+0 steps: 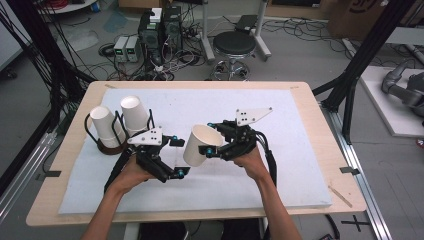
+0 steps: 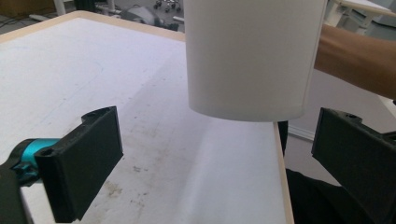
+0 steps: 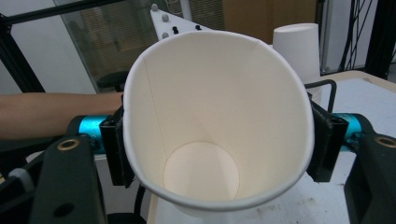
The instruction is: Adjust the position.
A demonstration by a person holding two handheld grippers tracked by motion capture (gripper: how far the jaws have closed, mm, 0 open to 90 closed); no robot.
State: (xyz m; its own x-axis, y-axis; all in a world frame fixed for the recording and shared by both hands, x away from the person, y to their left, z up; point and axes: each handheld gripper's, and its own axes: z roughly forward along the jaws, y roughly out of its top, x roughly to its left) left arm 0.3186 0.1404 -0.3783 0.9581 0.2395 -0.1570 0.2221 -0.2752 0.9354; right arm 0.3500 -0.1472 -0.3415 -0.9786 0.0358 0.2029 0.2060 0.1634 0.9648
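A white paper cup (image 1: 199,145) hangs tilted over the middle of the white mat, mouth toward my right gripper (image 1: 211,139). That gripper is shut on the cup near its rim. In the right gripper view the cup (image 3: 215,116) is squeezed oval between the two jaws, and its empty inside faces the camera. My left gripper (image 1: 179,156) is open just left of the cup's base. In the left gripper view the cup (image 2: 250,60) hangs above and ahead of the wide-apart jaws, touching neither.
Two more white cups (image 1: 104,125) (image 1: 135,114) stand upside down in a black wire holder (image 1: 109,147) at the mat's left. The white mat (image 1: 280,175) covers the wooden table (image 1: 330,150). A stool (image 1: 234,45) and electronics (image 1: 160,30) stand on the floor beyond.
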